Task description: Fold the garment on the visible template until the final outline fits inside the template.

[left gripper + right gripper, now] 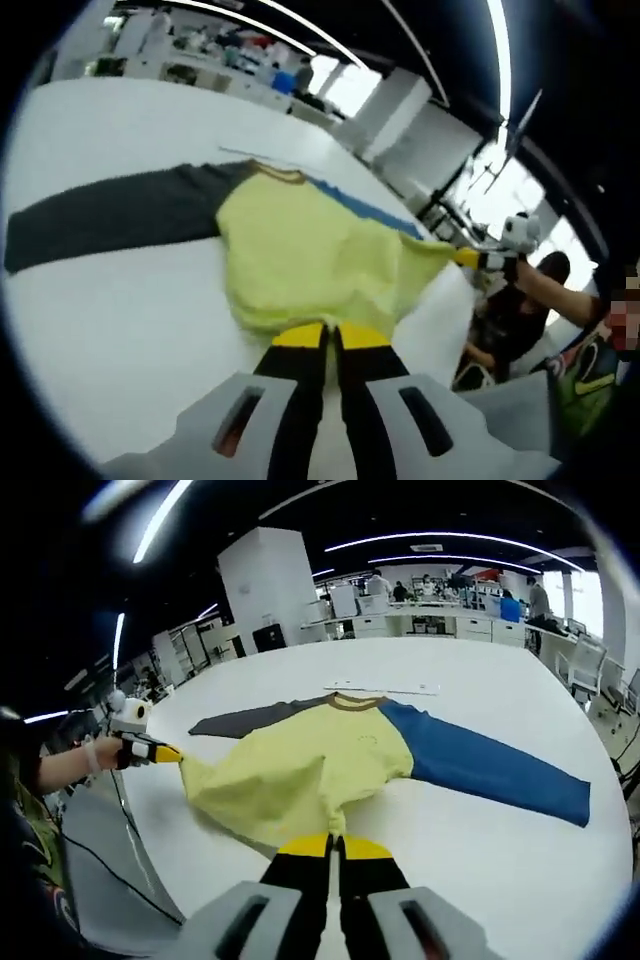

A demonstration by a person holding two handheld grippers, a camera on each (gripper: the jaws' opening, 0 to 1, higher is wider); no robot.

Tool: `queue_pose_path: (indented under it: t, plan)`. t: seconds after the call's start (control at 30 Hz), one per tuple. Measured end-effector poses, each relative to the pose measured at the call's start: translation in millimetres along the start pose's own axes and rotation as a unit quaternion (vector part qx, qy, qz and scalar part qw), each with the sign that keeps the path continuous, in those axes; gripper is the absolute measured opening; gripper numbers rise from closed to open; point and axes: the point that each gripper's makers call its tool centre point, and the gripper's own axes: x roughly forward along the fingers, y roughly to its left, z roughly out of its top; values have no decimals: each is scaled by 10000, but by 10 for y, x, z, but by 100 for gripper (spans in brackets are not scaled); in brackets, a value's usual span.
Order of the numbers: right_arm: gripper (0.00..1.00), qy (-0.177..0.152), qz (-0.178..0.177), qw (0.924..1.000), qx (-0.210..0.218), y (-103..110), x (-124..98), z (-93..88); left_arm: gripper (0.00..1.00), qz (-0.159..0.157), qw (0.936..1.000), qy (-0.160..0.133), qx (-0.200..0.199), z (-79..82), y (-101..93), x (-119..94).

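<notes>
A long-sleeved shirt lies flat on the white table [500, 860]: yellow body [310, 760], blue sleeve [490, 765], dark grey sleeve [250, 720], brown collar [352, 702] pointing away. The hem is lifted and stretched between both grippers. In the right gripper view my right gripper [333, 846] is shut on the near hem. At the left, the left gripper [175, 752] pinches the hem's other corner. In the left gripper view my left gripper [330, 338] is shut on the yellow body [300, 260], and the right gripper [462, 256] pulls the far corner taut. The grey sleeve [110, 215] stretches left.
A thin white strip [385, 688] lies on the table just beyond the collar. The table edge [150, 880] drops off near the left gripper, where a person's hand [95, 755] holds it. Benches and people [430, 605] fill the back of the room; chairs [585, 670] stand at right.
</notes>
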Motion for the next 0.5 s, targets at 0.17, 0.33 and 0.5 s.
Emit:
queue_pose_path:
  t: [0.17,0.33,0.5]
  plan:
    - [0,113,106,9996,229,149,-147,-191,1,90,9992,120,-364,-191,0,-69]
    - [0,253,131,9982,536,208,-274,-426,1,217,9979,228,-566,-335,31,-140]
    - [0,386,122,9939,1030,143,-315,-659,1,313,9960,412,-734,-495,93,-162]
